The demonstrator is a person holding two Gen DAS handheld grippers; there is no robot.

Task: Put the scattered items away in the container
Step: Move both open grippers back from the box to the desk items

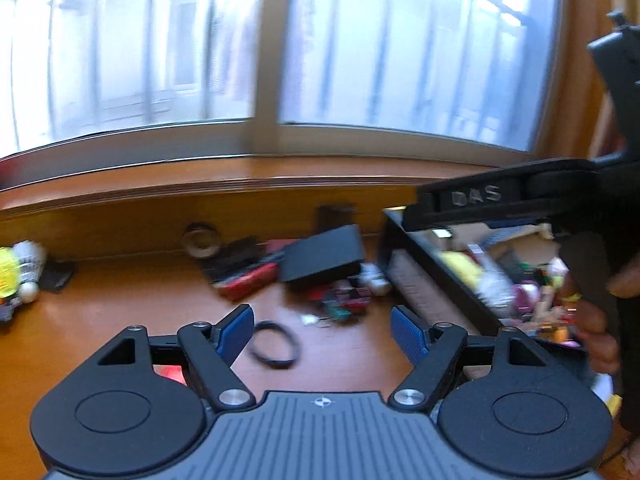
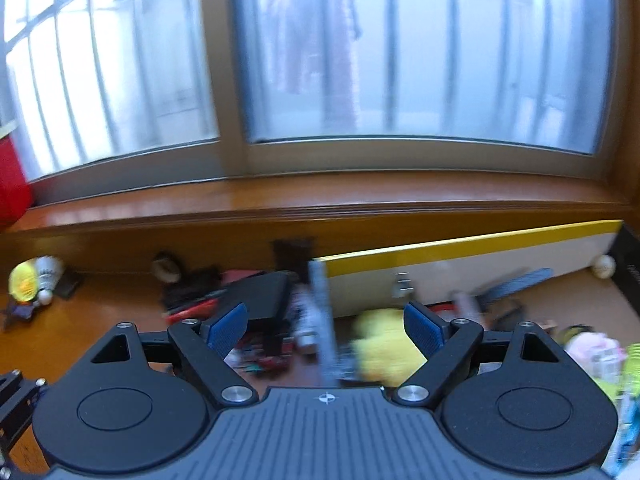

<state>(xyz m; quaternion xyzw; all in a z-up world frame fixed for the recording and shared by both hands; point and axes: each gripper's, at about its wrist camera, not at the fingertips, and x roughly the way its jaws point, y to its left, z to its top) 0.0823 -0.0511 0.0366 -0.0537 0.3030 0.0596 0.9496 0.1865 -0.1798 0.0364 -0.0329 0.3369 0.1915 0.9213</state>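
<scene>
Beneath frosted window, glossy wooden floor, scattered clutter, black container.

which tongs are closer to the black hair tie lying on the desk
Left. The left tongs hang open right above the black hair tie, which lies just beyond the left pad. The right tongs are over the container, above a yellow plush.

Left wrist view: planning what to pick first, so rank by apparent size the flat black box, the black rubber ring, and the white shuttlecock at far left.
1. Flat black box
2. Black rubber ring, though nearer the camera
3. White shuttlecock, blurred
</scene>
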